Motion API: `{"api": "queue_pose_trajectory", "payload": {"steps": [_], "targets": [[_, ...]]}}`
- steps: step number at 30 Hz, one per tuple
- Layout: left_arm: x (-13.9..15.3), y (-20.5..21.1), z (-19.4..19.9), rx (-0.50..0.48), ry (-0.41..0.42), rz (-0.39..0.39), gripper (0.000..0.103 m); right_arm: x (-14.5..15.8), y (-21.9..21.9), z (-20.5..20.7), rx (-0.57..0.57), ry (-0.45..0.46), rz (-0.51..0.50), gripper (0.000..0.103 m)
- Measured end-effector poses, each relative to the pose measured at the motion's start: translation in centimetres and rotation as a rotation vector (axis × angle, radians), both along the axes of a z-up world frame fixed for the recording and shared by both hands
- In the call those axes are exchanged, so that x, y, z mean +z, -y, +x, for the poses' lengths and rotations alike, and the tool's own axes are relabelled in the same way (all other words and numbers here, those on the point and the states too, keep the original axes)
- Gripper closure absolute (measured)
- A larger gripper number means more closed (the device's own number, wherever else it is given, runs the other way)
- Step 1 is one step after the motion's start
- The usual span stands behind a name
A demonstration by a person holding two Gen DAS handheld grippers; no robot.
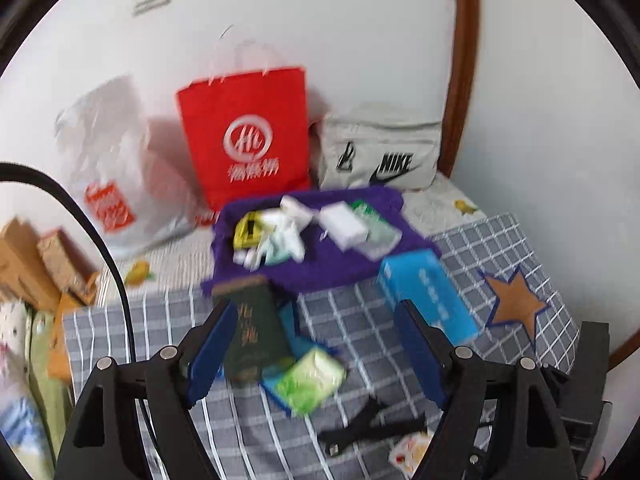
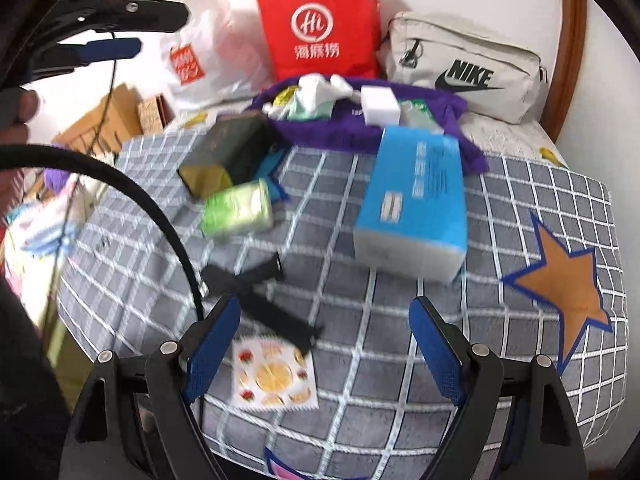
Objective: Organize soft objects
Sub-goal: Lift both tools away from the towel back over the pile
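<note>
Where purple cloth (image 2: 320,130) spreads, white box (image 2: 380,106) lies on it.

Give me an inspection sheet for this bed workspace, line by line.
Surface: grey checked blanket with a star patch.
Job's things: purple cloth heaped with white items; green packet; fruit-print packet.
Clutter: blue box, dark green box, black strap.
Grippers: left gripper and right gripper, jaws open, empty.
Cables: black cable at left.
Surroundings: red bag, beige pouch, plastic bag, white wall.
</note>
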State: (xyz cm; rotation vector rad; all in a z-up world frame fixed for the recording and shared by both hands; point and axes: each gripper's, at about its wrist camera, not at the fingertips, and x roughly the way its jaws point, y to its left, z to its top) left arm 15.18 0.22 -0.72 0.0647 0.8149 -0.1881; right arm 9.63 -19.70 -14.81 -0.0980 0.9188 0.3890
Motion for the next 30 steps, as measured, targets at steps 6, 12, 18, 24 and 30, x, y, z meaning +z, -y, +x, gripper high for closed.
{"api": "queue_pose_trajectory", "payload": {"steps": [6,12,18,24,30], "targets": [[-3.2,-1.5,-3.6,0.065,-0.064,-0.075,0.024,-3.9,0.5,-1.0,0.034,-0.075,0.018,0.017],[-5.0,-1.7,-5.7,0.06,-0.1,-0.052,0.024,-5.3,-1.2,-2.4,0.102,-0.093,0.058,0.017],[-5.9,-2.2,-6.3,0.066,-0.118,-0.036,0.024,-7.5,-3.8,-2.5,0.085,-0.083,-0.049,0.007],[-6.8,-3.0,-6.5,0.088,-0.136,-0.039,0.024,-8.1,-4.2,-3.4,0.107,-0.029,-0.07,0.0],[-8.5,-3.1,-6.0,0.098,-0.183,-0.016,0.024,-8.1,-3.9,-3.7,0.088,0.008,-0.06,0.005]]}}
